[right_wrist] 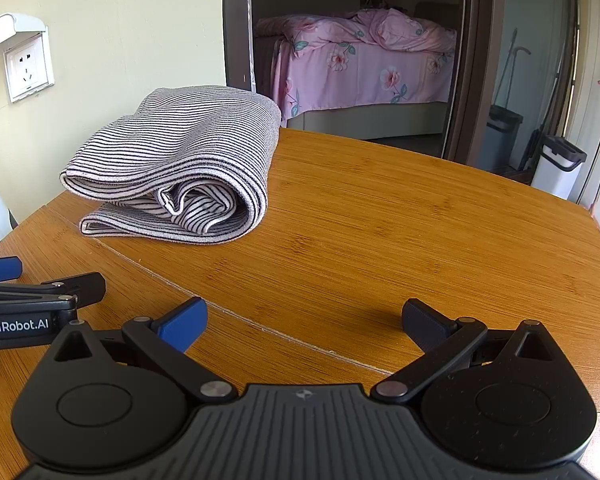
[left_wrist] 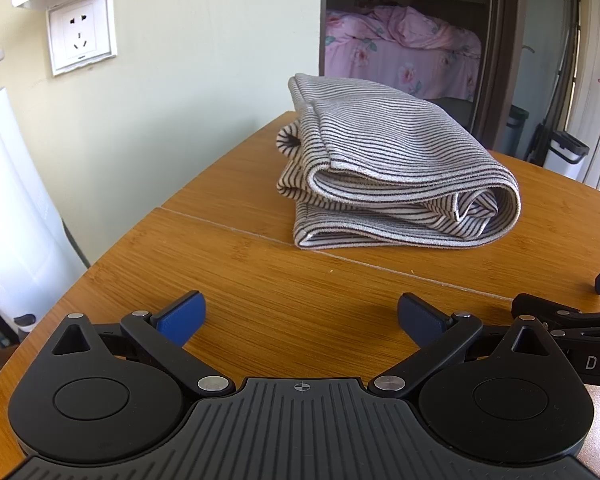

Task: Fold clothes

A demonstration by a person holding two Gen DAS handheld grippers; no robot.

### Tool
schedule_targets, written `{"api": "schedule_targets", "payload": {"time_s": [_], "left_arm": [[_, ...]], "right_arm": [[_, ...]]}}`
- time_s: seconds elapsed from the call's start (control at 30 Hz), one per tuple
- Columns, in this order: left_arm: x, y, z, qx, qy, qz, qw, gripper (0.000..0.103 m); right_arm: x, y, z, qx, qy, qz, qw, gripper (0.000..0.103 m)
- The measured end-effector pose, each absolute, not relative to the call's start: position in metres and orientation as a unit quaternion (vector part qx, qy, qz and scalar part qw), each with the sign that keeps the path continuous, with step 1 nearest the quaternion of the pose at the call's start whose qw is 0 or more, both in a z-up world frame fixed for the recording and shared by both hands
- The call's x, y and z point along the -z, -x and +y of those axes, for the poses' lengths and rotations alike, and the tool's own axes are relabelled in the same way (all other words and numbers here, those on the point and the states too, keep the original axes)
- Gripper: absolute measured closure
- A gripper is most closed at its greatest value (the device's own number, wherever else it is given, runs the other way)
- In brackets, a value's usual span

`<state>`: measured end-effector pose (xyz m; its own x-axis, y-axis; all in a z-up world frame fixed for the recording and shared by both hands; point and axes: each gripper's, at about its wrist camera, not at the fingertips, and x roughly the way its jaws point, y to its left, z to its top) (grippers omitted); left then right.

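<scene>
We have both claws low over the wooden table (left_wrist: pixel 260 280), side by side, nothing in either. Left gripper (left_wrist: pixel 301 314) is spread wide, blue pads well apart. Right gripper (right_wrist: pixel 305 320) is spread wide too (its tip shows at the right edge of the left view). The striped garment (left_wrist: pixel 392 164) sits folded in a thick bundle on the table, ahead of both claws and clear of them, near the far edge by the wall. From the right view it lies ahead and to the left.
</scene>
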<state>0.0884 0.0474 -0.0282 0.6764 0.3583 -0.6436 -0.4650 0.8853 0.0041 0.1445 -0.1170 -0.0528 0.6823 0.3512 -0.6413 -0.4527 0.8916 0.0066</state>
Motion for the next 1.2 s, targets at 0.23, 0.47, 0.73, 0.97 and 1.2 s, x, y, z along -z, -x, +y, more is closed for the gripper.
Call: {"api": "schedule_targets", "payload": {"time_s": [0.23, 0.47, 0.73, 0.97, 1.2], "left_arm": [[0.0279, -0.0871, 0.0435, -0.226, 0.078, 0.333, 0.912, 0.0], [0.0278, -0.0865, 0.0418, -0.227, 0.077, 0.333, 0.912, 0.0], [0.0278, -0.0865, 0.0415, -0.227, 0.077, 0.333, 0.912, 0.0], [0.0277, -0.0864, 0.0413, -0.227, 0.077, 0.334, 0.912, 0.0], [0.0277, -0.0864, 0.0418, -0.227, 0.077, 0.334, 0.912, 0.0]], "right_arm": [[0.0529, -0.1458, -0.1183, -0.221, 0.077, 0.332, 0.914, 0.0], [0.0522, -0.1451, -0.1191, -0.221, 0.077, 0.332, 0.914, 0.0], [0.0517, -0.1456, -0.1206, -0.222, 0.077, 0.332, 0.913, 0.0], [0.0518, -0.1456, -0.1203, -0.222, 0.077, 0.332, 0.914, 0.0], [0.0519, -0.1456, -0.1197, -0.221, 0.076, 0.332, 0.914, 0.0]]}}
